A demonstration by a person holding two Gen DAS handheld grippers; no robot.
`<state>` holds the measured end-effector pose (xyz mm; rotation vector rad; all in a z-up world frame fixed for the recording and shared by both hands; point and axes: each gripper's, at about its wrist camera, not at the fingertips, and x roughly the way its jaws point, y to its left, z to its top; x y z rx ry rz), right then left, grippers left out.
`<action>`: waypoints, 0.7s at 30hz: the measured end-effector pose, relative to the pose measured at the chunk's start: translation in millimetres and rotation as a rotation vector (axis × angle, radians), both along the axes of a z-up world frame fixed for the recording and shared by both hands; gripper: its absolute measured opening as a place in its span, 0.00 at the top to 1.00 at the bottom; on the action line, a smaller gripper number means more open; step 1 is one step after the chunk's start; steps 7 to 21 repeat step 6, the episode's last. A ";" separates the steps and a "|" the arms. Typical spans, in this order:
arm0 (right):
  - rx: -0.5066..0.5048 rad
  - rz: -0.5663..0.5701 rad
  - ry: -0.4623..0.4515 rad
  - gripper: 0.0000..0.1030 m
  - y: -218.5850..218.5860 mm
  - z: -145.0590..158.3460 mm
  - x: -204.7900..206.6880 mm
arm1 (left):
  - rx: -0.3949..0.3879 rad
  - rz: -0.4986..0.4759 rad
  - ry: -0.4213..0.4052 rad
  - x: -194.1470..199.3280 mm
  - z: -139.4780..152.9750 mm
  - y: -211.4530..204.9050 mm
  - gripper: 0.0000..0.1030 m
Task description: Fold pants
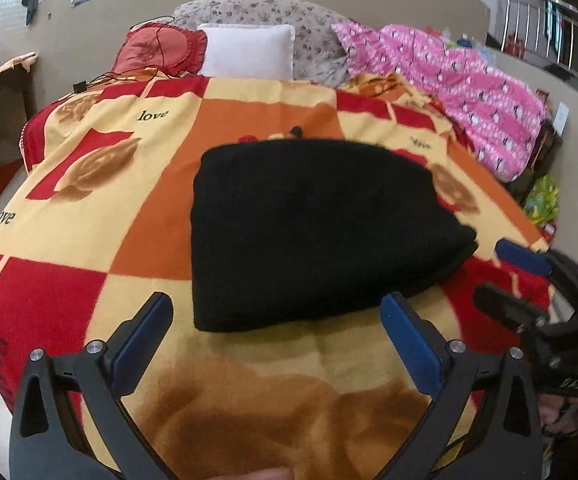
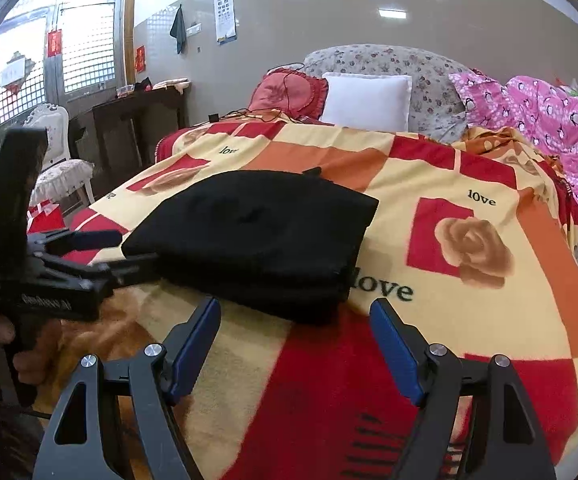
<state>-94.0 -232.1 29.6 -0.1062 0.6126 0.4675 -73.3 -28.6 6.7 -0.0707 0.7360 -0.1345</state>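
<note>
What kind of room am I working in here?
Most likely a bedroom in a home: the folded black pants lie on a bed blanket, with a white pillow and a padded floral headboard behind.

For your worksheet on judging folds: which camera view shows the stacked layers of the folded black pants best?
The right wrist view: the pants lie side-on, layered edges visible. The left wrist view shows only their flat top.

My left wrist view looks down close over the folded black pants (image 1: pixel 313 236) toward the headboard. My right wrist view sits lower, rightward; both share the bed (image 2: pixel 469 352).
</note>
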 end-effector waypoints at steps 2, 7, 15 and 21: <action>0.003 -0.004 0.004 0.24 -1.4 -0.3 1.6 | 0.011 -0.003 -0.030 -5.2 0.7 -2.6 0.00; 0.000 -0.008 0.004 0.24 -1.3 -0.5 1.5 | 0.014 0.002 -0.047 -5.4 0.9 -0.4 0.00; 0.000 -0.008 0.004 0.24 -1.3 -0.5 1.5 | 0.014 0.002 -0.047 -5.4 0.9 -0.4 0.00; 0.000 -0.008 0.004 0.24 -1.3 -0.5 1.5 | 0.014 0.002 -0.047 -5.4 0.9 -0.4 0.00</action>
